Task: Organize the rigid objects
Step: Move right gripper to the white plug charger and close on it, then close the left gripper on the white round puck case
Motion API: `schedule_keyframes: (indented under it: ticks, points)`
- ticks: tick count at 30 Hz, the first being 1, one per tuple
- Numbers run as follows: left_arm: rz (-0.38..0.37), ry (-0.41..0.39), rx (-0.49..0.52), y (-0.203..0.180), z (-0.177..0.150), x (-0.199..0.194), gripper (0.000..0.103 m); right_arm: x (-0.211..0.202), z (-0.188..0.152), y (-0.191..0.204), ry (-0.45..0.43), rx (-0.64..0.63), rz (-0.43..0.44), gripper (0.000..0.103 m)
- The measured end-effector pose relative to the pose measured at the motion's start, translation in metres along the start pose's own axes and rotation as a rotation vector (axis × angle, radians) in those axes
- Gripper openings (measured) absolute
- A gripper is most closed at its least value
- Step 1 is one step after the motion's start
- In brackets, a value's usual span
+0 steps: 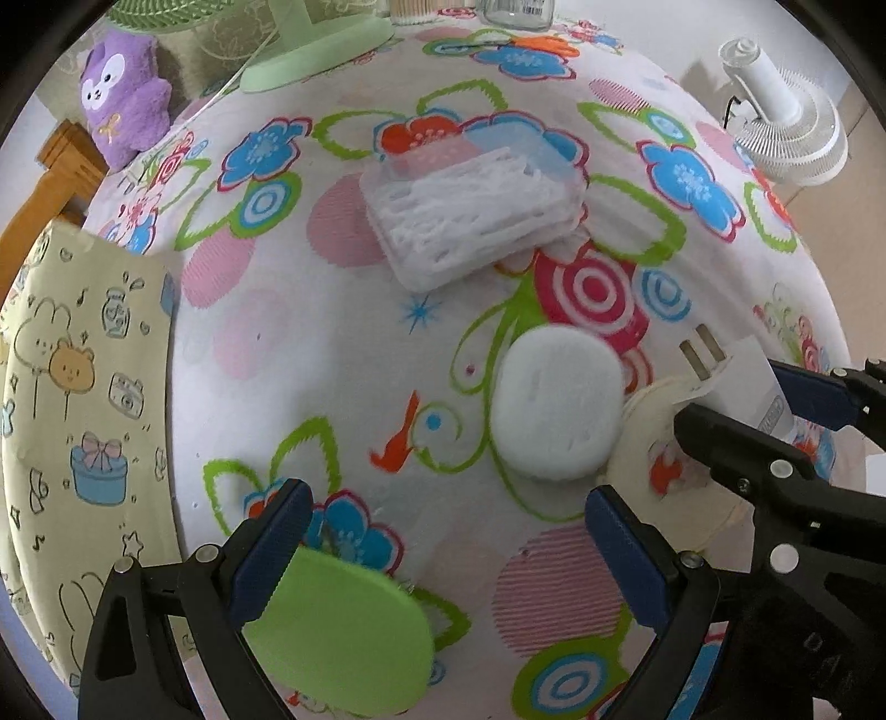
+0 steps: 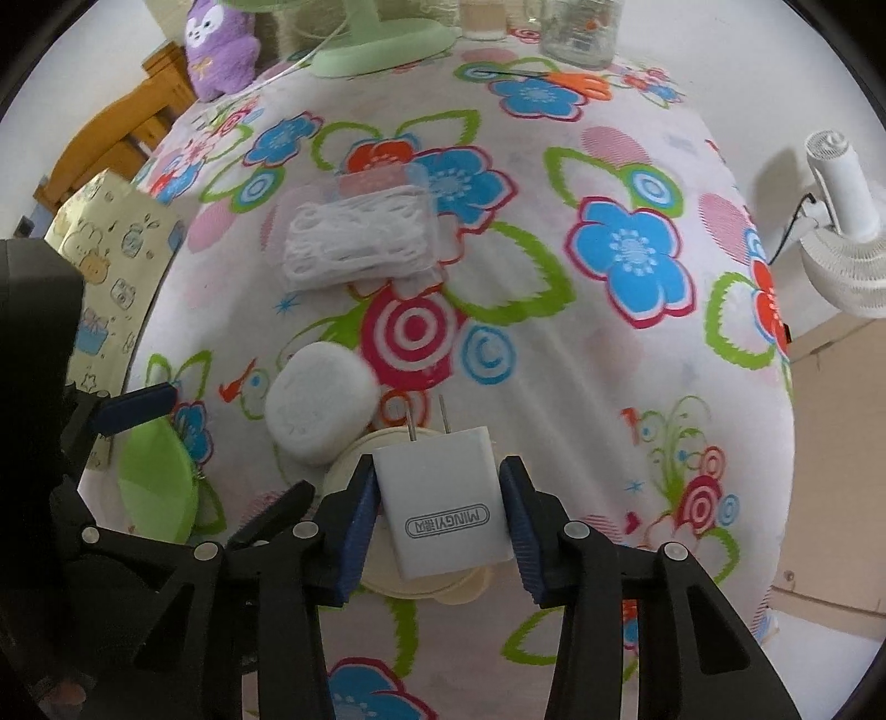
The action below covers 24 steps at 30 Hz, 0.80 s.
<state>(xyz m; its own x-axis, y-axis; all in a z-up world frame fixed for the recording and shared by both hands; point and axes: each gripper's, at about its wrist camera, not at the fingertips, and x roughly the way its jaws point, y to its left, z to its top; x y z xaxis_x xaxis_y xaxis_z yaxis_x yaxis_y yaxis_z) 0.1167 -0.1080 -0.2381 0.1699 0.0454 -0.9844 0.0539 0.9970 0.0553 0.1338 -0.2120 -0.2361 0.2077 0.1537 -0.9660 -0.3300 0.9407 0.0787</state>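
Observation:
My right gripper [image 2: 440, 520] is shut on a white plug charger [image 2: 443, 493], prongs pointing away, above a cream round dish [image 2: 421, 587]. The left wrist view shows this gripper [image 1: 736, 396] at the right edge with the charger [image 1: 731, 365]. A white rounded case [image 1: 554, 404] lies just left of the dish [image 1: 648, 437]. My left gripper [image 1: 448, 554] stands open above the flowered tablecloth, with a flat green disc [image 1: 338, 631] lying by its left finger. Further back sits a clear box of white floss picks [image 1: 476, 210].
A yellow cartoon-print box [image 1: 83, 415] stands at the table's left edge. At the back are a purple plush toy [image 1: 122, 94], a green fan base [image 1: 315, 50], orange scissors [image 2: 576, 83] and a glass jar [image 2: 578, 27]. A white fan [image 1: 786, 127] stands off the table at right.

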Motion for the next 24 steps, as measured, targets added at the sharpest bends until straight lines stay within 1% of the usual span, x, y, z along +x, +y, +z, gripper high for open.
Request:
schedule_keyframes:
  ticks: [7, 10, 14, 20, 23, 24]
  points:
    - [0.010, -0.013, 0.002, -0.013, 0.018, 0.002, 0.100, -0.003, 0.006, -0.020, -0.002, 0.027, -0.005, 0.047]
    - [0.012, -0.014, 0.001, -0.014, 0.021, 0.002, 0.100, -0.002, 0.008, -0.027, 0.004, 0.037, -0.001, 0.047]
    - [0.011, -0.005, 0.003, -0.015, 0.027, 0.008, 0.097, 0.000, 0.012, -0.034, 0.008, 0.047, -0.002, 0.047]
    - [0.010, -0.011, 0.006, -0.018, 0.037, 0.009, 0.092, 0.003, 0.017, -0.041, 0.011, 0.066, -0.002, 0.047]
    - [-0.018, -0.013, -0.004, -0.017, 0.048, 0.011, 0.085, 0.003, 0.019, -0.043, 0.009, 0.076, -0.002, 0.047]
    - [-0.031, -0.011, -0.006, -0.015, 0.048, 0.012, 0.080, 0.003, 0.020, -0.044, 0.007, 0.078, -0.003, 0.047]
